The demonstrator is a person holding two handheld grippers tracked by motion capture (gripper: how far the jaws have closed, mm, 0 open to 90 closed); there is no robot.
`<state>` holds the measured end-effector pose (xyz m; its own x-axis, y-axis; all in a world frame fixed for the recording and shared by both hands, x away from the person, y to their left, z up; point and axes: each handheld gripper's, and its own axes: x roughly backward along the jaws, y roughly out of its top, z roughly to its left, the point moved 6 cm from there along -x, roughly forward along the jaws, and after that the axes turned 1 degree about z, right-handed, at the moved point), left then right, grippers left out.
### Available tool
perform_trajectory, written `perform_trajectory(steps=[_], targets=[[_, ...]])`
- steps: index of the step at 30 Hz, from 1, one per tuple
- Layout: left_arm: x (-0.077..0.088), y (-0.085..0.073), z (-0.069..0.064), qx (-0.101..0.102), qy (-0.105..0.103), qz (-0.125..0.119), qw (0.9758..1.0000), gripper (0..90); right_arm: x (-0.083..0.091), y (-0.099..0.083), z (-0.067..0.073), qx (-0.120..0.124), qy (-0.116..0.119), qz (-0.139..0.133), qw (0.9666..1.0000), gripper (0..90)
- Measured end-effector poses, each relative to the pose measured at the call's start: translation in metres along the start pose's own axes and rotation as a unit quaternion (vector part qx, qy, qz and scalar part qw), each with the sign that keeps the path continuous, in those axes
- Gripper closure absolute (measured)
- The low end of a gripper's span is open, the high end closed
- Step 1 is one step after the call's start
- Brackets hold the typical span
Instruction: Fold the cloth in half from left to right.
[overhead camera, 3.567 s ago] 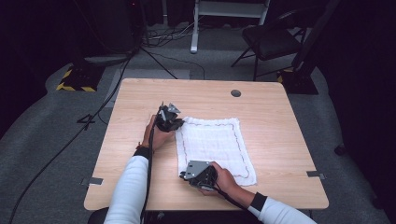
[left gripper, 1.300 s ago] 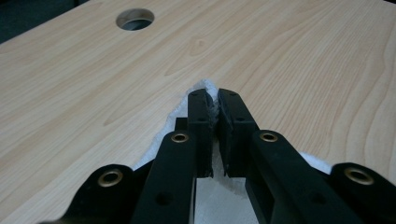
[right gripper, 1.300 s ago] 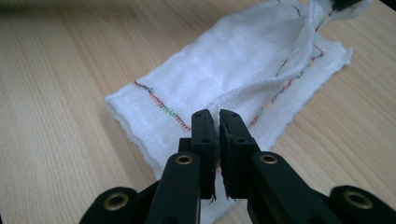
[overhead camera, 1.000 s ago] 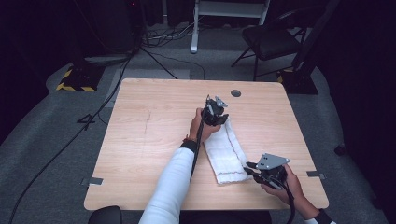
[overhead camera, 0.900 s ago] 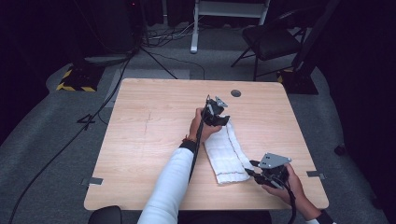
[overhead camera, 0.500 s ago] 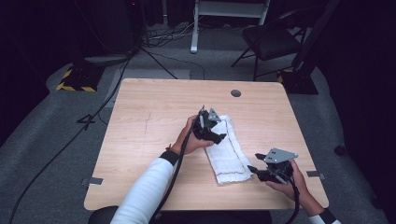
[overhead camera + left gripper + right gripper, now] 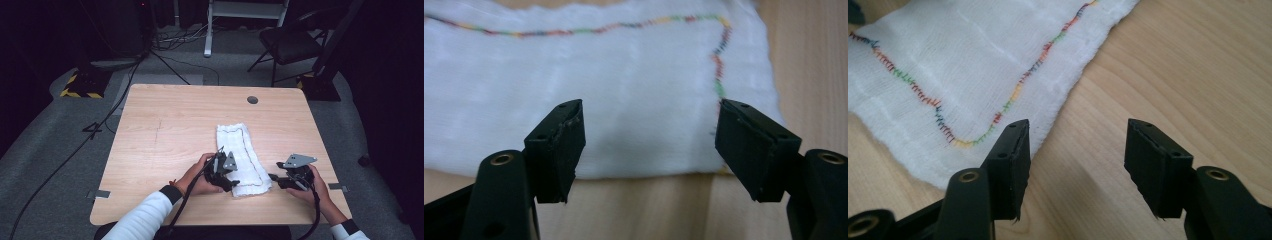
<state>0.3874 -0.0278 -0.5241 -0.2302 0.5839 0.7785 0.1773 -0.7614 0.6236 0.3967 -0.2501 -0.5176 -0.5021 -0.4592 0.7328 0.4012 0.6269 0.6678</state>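
A white cloth (image 7: 239, 150) with a multicoloured stitched border lies folded into a long narrow strip on the wooden table (image 7: 170, 120). My left gripper (image 7: 231, 182) is at the strip's near left corner. In the left gripper view it (image 7: 651, 112) stands open, its jaws low over the cloth (image 7: 599, 65) near the folded edge, with nothing between them. My right gripper (image 7: 275, 178) sits just right of the strip's near end, pointing at it. It (image 7: 1079, 130) is open over bare wood, its left jaw beside the cloth (image 7: 948, 65) edge.
A round cable hole (image 7: 252, 99) sits near the table's far edge. On the floor beyond stand a dark chair (image 7: 292, 45), a white stand (image 7: 207, 30), cables and a yellow-black striped block (image 7: 80, 85). Bare wood spreads left of the cloth.
The cloth, spread wide 3.6 s ago, is now a narrow folded strip. My left gripper has come from the strip's far end back to its near end. The right gripper has barely shifted.
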Motion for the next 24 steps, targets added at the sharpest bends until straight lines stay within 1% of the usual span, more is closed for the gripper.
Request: perform_trajectory(steps=[1, 2, 3, 4, 6, 8, 10, 13, 16, 18, 19, 20, 23, 24], targets=[[-0.002, -0.003, -0.002, -0.003, -0.001, 0.008, 1.0, 32.4, -0.001, 0.0, 0.002, 0.004, 0.004, 0.004, 1.0, 44.3], [-0.004, -0.005, -0.004, -0.003, -0.004, 0.011, 0.9999, 34.2, -0.003, -0.001, 0.004, 0.008, 0.008, 0.006, 0.9999, 44.5], [-0.004, -0.007, -0.005, 0.002, -0.006, 0.009, 0.9999, 34.9, -0.005, -0.001, 0.006, 0.013, 0.012, 0.011, 0.9998, 44.6], [-0.004, -0.009, -0.004, 0.012, -0.011, 0.007, 0.9998, 35.5, -0.007, -0.002, 0.009, 0.018, 0.016, 0.017, 0.9996, 44.9], [-0.002, -0.012, -0.004, 0.017, -0.016, 0.008, 0.9997, 35.6, -0.011, -0.004, 0.015, 0.024, 0.021, 0.026, 0.9992, 46.8], [0.001, -0.016, -0.004, 0.015, -0.013, 0.009, 0.9998, 35.6, -0.011, -0.004, 0.017, 0.019, 0.029, 0.023, 0.9991, 47.0], [0.005, -0.022, -0.005, 0.021, -0.01, 0.003, 0.9997, 35.5, -0.011, -0.004, 0.022, 0.013, 0.042, 0.022, 0.9988, 47.0], [0.011, -0.03, -0.007, 0.025, -0.012, -0.001, 0.9996, 34.8, -0.012, -0.002, 0.031, 0.014, 0.049, 0.021, 0.9984, 47.2], [0.017, -0.04, -0.009, 0.047, -0.012, -0.002, 0.9988, 34.1, -0.012, 0.0, 0.042, 0.026, 0.051, 0.024, 0.9981, 47.2], [0.021, -0.046, -0.011, 0.056, -0.014, -0.005, 0.9983, 34.0, -0.012, 0.002, 0.049, 0.033, 0.059, 0.024, 0.9975, 46.5], [0.024, -0.049, -0.012, 0.06, -0.013, -0.003, 0.9981, 34.1, -0.011, 0.002, 0.052, 0.037, 0.062, 0.025, 0.9971, 46.1], [0.026, -0.051, -0.013, 0.061, -0.01, -0.003, 0.9981, 34.0, -0.011, 0.003, 0.056, 0.038, 0.065, 0.027, 0.9968, 45.1], [0.032, -0.056, -0.017, 0.061, -0.003, 0.0, 0.9981, 32.0, -0.011, 0.005, 0.063, 0.051, 0.073, 0.031, 0.9956, 39.8], [0.035, -0.057, -0.017, 0.059, -0.001, 0.004, 0.9983, 26.0, -0.01, 0.006, 0.064, 0.052, 0.075, 0.03, 0.9954, 39.5]])
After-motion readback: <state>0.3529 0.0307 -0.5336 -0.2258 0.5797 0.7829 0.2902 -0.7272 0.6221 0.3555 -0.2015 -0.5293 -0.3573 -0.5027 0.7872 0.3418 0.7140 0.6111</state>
